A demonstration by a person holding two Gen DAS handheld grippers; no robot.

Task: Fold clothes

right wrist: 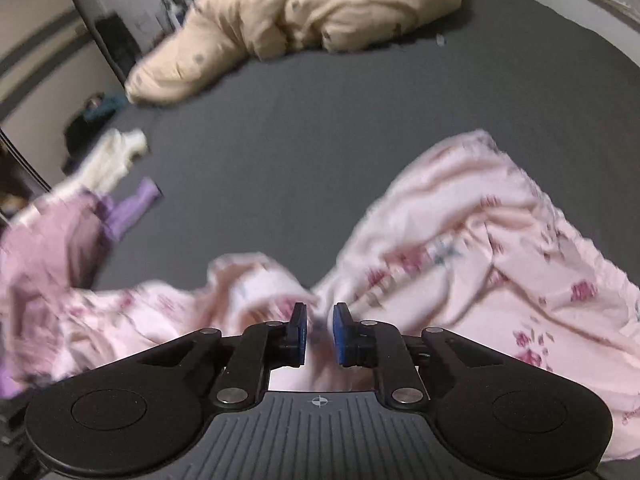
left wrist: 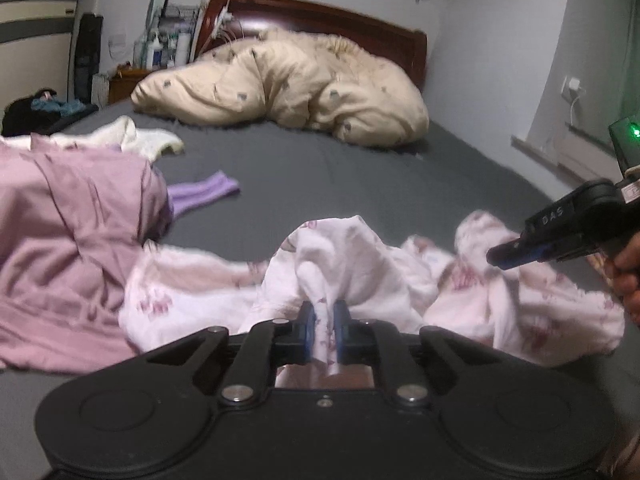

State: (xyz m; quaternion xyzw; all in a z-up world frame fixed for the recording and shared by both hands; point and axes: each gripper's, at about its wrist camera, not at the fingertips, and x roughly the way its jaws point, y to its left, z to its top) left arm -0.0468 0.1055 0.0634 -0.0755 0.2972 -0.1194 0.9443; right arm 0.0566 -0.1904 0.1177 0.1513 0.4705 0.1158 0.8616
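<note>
Two grippers work on one pale pink floral garment that lies crumpled across the lower half of both views on the grey bed sheet. Low in the middle of the left wrist view, the left gripper is clenched on a raised ridge of that cloth, the blue pads pressing it from both sides, so that the fabric stands up in a peak just above them. At the right edge of the same view the right gripper comes in tilted, its tip against another bunch of the floral cloth, with a hand around its handle. Seen from its own camera, the right gripper has its blue pads drawn close on a fold of the garment (the picture is blurred here, yet cloth fills the narrow gap). A mauve garment is heaped at the left of the frame, with a purple strip and a cream piece beyond it. A beige duvet is piled at the upper middle, before a dark wooden headboard
</note>
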